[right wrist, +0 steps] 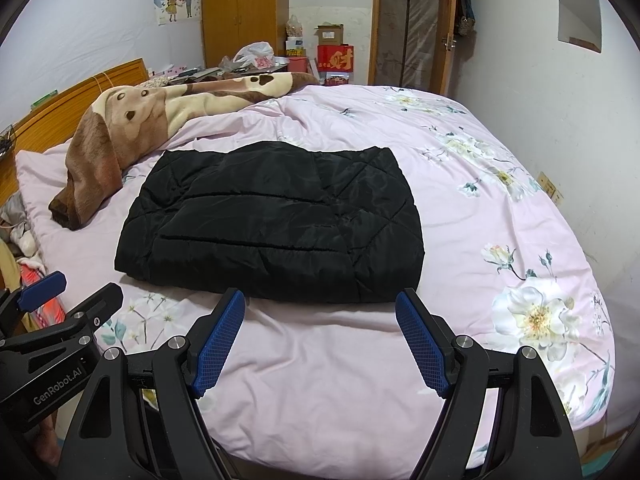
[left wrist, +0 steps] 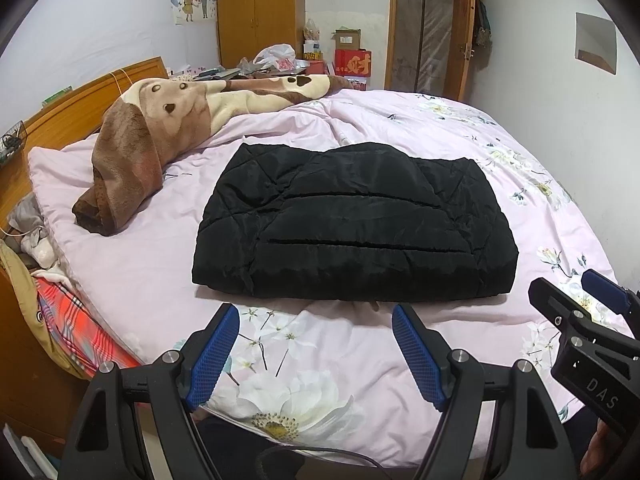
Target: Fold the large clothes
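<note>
A black quilted jacket [left wrist: 352,224] lies folded into a thick rectangle in the middle of the pink floral bedspread [left wrist: 152,248]; it also shows in the right wrist view [right wrist: 272,224]. My left gripper [left wrist: 316,320] is open and empty, held above the bed just in front of the jacket's near edge. My right gripper [right wrist: 320,304] is open and empty too, just short of the same near edge. Each gripper shows at the side of the other's view, the right one [left wrist: 576,292] and the left one [right wrist: 76,284].
A brown and cream fleece blanket [left wrist: 160,128] lies crumpled at the left by the wooden headboard [left wrist: 72,108]. Clothes are piled beside the bed at the left [left wrist: 60,320]. Boxes and bags [left wrist: 348,56] stand by the wardrobe and door at the back.
</note>
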A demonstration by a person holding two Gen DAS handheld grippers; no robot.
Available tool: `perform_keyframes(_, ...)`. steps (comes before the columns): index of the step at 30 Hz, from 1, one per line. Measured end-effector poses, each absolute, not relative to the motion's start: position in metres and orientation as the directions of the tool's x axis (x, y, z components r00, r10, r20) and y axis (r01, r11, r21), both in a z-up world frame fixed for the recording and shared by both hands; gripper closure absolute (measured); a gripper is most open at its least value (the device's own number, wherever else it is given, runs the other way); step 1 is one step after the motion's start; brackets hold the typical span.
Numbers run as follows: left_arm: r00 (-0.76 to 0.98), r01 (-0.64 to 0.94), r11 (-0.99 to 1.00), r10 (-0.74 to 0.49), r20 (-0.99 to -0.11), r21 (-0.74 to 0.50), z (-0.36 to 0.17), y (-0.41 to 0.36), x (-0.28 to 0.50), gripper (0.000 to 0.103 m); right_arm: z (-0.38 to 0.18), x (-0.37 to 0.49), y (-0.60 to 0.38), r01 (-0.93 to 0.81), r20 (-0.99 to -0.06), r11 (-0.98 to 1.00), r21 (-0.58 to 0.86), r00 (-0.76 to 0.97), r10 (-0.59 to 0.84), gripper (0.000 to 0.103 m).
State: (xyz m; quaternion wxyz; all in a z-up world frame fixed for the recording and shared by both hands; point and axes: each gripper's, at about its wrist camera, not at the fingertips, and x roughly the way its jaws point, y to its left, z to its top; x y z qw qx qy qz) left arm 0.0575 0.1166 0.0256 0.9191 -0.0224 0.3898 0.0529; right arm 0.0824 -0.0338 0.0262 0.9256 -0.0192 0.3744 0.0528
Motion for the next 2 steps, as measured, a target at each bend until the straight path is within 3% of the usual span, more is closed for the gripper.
perform_keyframes(2,0.690,-0.115,0.993,0.082,-0.719,0.003,0.0248,0.1169,0.0569,0.024,0.0256,0.0817,-0.0334,-0.112,-0.696,0.994,0.005,0.713,0.084,0.025)
